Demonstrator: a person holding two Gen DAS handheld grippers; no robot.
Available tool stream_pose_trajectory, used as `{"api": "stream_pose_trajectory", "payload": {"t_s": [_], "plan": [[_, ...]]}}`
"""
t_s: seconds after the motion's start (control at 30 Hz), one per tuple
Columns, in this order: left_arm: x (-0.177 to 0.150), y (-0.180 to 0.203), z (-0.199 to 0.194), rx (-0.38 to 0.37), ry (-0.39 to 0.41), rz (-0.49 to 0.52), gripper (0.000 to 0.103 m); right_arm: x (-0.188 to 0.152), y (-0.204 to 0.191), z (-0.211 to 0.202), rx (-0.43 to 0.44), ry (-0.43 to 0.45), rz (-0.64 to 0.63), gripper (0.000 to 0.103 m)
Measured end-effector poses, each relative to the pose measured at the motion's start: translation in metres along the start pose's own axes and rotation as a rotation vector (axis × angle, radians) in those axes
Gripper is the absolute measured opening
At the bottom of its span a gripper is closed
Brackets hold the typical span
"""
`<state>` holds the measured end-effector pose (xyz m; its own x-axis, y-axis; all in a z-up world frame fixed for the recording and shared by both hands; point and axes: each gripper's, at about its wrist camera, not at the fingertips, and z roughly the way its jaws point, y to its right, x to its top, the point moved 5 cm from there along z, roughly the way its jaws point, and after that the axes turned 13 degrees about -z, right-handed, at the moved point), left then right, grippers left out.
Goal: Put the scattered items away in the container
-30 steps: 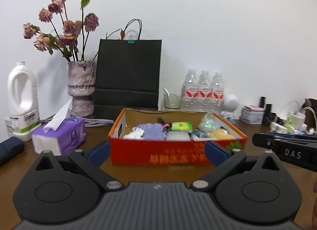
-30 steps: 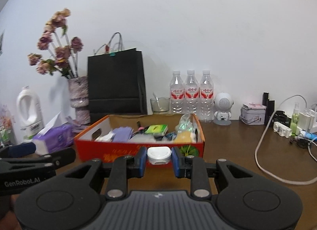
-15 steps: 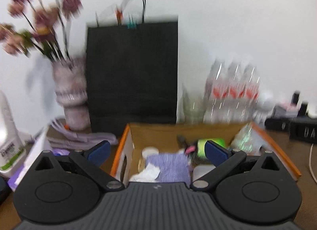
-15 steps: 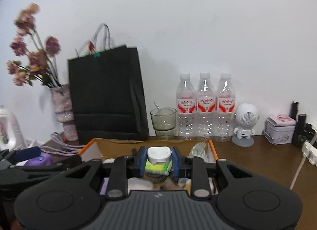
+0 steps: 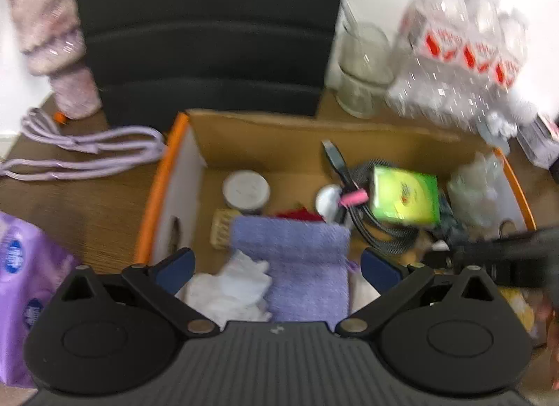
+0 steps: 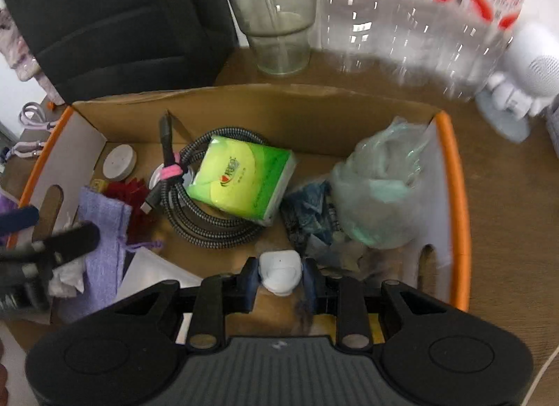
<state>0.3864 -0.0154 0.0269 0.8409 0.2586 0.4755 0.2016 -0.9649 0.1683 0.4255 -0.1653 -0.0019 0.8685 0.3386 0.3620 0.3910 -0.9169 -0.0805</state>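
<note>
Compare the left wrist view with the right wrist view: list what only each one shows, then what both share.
Only the left wrist view: the purple tissue pack on the table and the left gripper open over the box, empty.

Only the right wrist view: the right gripper shut on a small white case, and the white toy robot.

Both: the orange-rimmed box, green tissue packet, coiled cable, purple pouch, glass cup, water bottles and black bag.
</note>
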Motion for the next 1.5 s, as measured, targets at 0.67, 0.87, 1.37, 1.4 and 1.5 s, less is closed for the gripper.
{"api": "stream_pose_trajectory", "payload": {"t_s": [0.67,0.87,1.37,1.4,1.5], "plan": [[-0.013,-0.003,-0.113,-0.006,0.092,-0.051,0.103,-0.026,-0.019,-0.125,-0.032,0.086,0.071,0.089],[-0.035,-0.006,-0.151,-0.056,0.387,-0.035,0.103,-0.052,-0.041,-0.172,-0.111,0.467,-0.040,0.092],[-0.100,0.000,-0.190,-0.118,0.627,0.086,0.103,-0.128,-0.056,-0.185,-0.192,0.723,-0.056,0.097],[-0.110,-0.002,-0.196,-0.114,0.646,0.090,0.103,-0.136,-0.058,-0.188,-0.195,0.730,-0.052,0.098],[-0.142,-0.010,-0.206,-0.108,0.704,0.086,0.103,-0.168,-0.066,-0.200,-0.202,0.762,-0.049,0.100]]}}
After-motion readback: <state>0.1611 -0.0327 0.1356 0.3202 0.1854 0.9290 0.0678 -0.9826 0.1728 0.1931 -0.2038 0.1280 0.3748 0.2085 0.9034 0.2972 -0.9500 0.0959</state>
